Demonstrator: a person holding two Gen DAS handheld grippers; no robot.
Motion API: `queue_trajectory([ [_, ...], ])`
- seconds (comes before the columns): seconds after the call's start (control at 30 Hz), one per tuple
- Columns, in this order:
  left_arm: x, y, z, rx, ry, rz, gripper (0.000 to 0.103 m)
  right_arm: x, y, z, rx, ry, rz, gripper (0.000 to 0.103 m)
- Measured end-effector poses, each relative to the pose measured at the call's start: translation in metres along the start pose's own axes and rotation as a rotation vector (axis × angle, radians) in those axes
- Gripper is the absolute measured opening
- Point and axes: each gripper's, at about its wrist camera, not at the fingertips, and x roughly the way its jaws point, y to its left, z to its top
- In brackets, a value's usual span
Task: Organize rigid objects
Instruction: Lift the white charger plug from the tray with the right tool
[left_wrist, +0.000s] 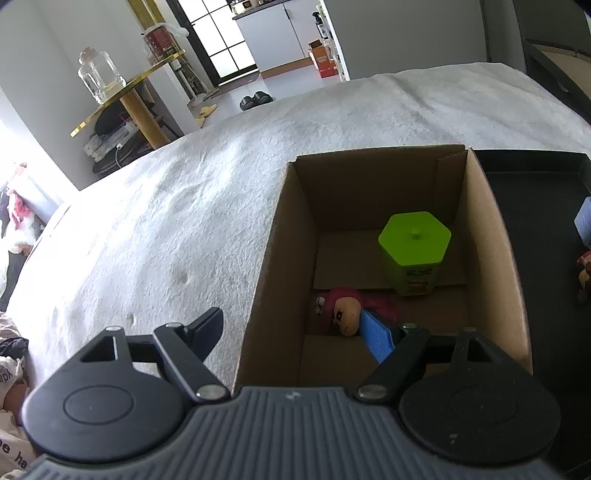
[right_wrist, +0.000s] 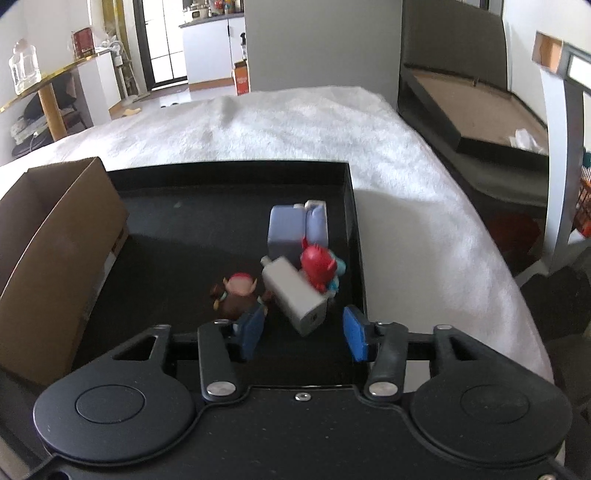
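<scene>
Small rigid objects are lying in two places: a black tray (right_wrist: 229, 177) and a cardboard box (left_wrist: 273, 236) just beside it, both sitting on a white fuzzy cover (left_wrist: 166, 221). The right gripper (right_wrist: 304, 332) is hovering over the tray's near edge, jaws partly apart and gripping nothing, with a grey block (right_wrist: 295, 291) lying tilted just ahead of the gap. A brown figure (right_wrist: 236, 295) is standing beside the left finger, a red figure (right_wrist: 319, 267) is leaning against the block, and a pale blue box (right_wrist: 288, 230) is sitting behind them. The left gripper (left_wrist: 295, 332) is straddling the box's near left wall, jaws wide and empty; inside are lying a pink-haired doll (left_wrist: 347, 310) and a green hexagonal jar (left_wrist: 413, 247).
</scene>
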Motion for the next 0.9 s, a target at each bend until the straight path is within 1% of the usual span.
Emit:
queue_trajectory([
  [0.07,0.001,0.0,0.0,0.0,0.0,-0.002,0.08,0.005,0.001,0.002,-0.007,-0.001,0.008,0.048],
  [0.13,0.001,-0.001,-0.001,0.006,0.0,-0.005,0.08,0.009,0.004,0.002,-0.02,-0.002,0.014,0.045],
  [0.2,0.002,-0.002,-0.002,0.006,0.001,-0.007,0.08,0.01,0.006,0.001,-0.035,0.0,-0.003,0.023],
  [0.43,0.001,0.002,-0.003,-0.007,0.001,-0.011,0.08,-0.001,0.007,-0.006,-0.026,0.022,0.032,0.02],
  [0.63,0.001,0.004,-0.004,-0.014,0.002,-0.014,0.08,-0.008,0.012,-0.01,-0.011,0.052,0.042,0.02],
  [0.77,0.002,0.004,-0.004,-0.01,0.001,-0.016,0.08,-0.005,0.013,-0.008,-0.011,0.051,0.05,0.022],
  [0.9,0.007,0.006,-0.005,-0.013,0.018,-0.01,0.08,0.0,0.014,-0.006,-0.03,0.044,0.057,0.024],
])
